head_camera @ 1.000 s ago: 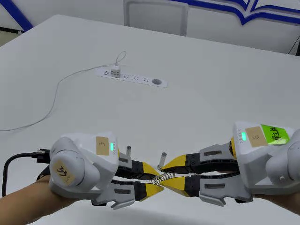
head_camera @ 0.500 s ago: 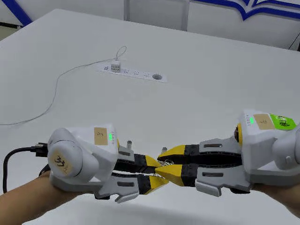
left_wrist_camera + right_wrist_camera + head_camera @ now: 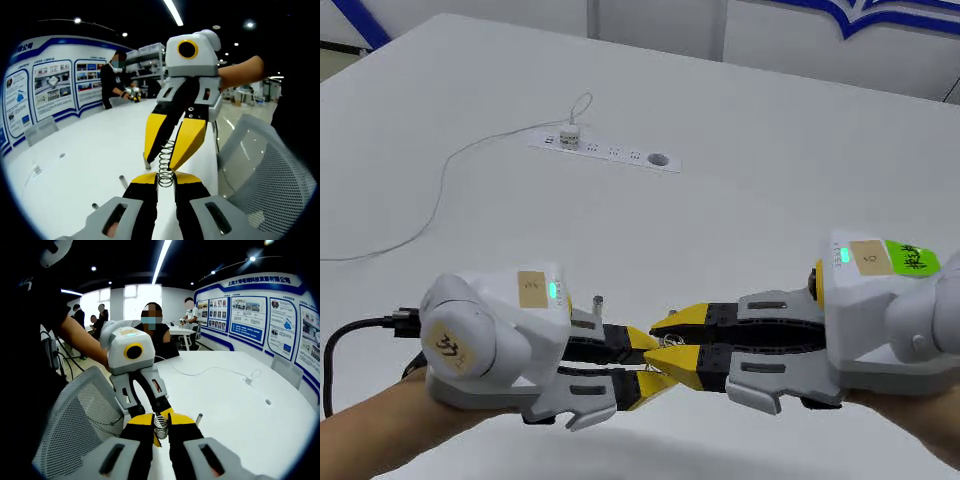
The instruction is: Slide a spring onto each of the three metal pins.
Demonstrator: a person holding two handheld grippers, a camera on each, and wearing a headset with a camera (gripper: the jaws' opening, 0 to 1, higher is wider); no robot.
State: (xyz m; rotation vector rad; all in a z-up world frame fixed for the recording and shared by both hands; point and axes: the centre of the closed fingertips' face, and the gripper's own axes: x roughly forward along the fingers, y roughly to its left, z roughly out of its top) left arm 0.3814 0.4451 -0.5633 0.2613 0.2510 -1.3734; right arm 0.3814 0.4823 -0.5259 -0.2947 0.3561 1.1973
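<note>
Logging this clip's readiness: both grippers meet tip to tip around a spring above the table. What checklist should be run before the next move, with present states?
1. Right gripper grips the spring: ok.
2. Left gripper grips the spring's other end: ok.
3. Upright pin in sight on the table: ok.
4. Spring lined up over that pin: not ok, it is held off to one side.
5. Other pins bare: cannot tell, too small.

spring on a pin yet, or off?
Off. The spring sits clamped between the tips of the left gripper and right gripper, above the table; a pin stands bare beside them.
</note>
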